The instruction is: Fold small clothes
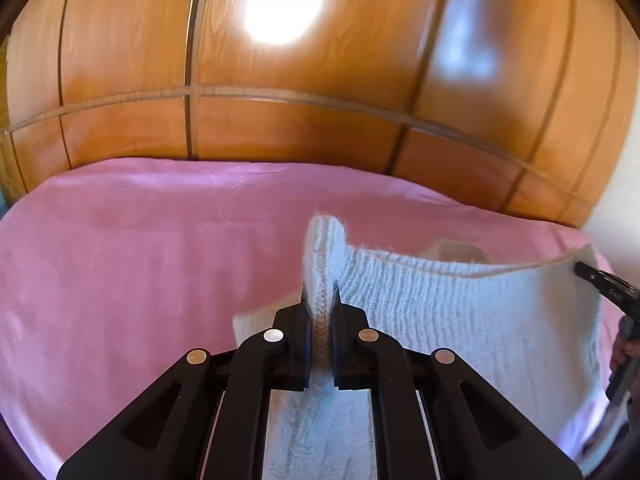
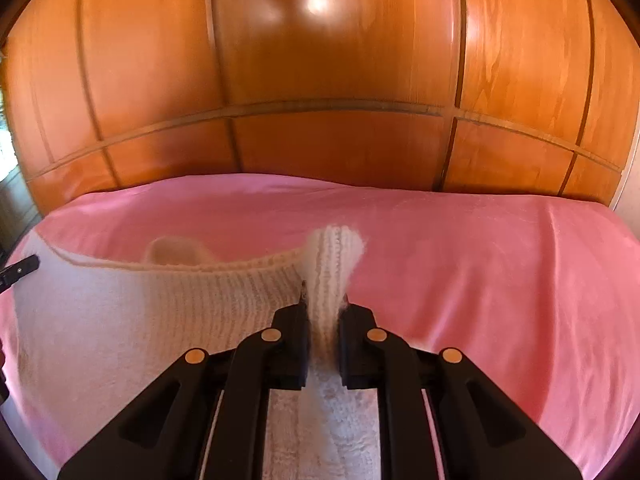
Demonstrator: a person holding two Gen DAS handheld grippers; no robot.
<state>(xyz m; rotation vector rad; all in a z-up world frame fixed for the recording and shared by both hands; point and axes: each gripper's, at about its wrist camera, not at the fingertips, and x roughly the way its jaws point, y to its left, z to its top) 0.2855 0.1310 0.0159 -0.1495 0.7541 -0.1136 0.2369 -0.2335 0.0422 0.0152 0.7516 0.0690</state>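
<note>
A white ribbed knit garment (image 1: 460, 304) hangs stretched between my two grippers above the pink bed cover (image 1: 140, 260). My left gripper (image 1: 320, 296) is shut on one corner of its ribbed edge. My right gripper (image 2: 324, 300) is shut on the other corner of the knit garment (image 2: 160, 304). Each gripper shows at the far edge of the other's view: the right gripper (image 1: 600, 280) at the right, the left gripper (image 2: 18, 270) at the left. A fold of the garment rises behind the stretched edge.
The pink cover (image 2: 480, 260) spreads over the whole bed. A glossy wooden panelled wardrobe (image 2: 320, 80) stands right behind the bed's far edge. A pale wall strip (image 1: 624, 160) shows at the far right.
</note>
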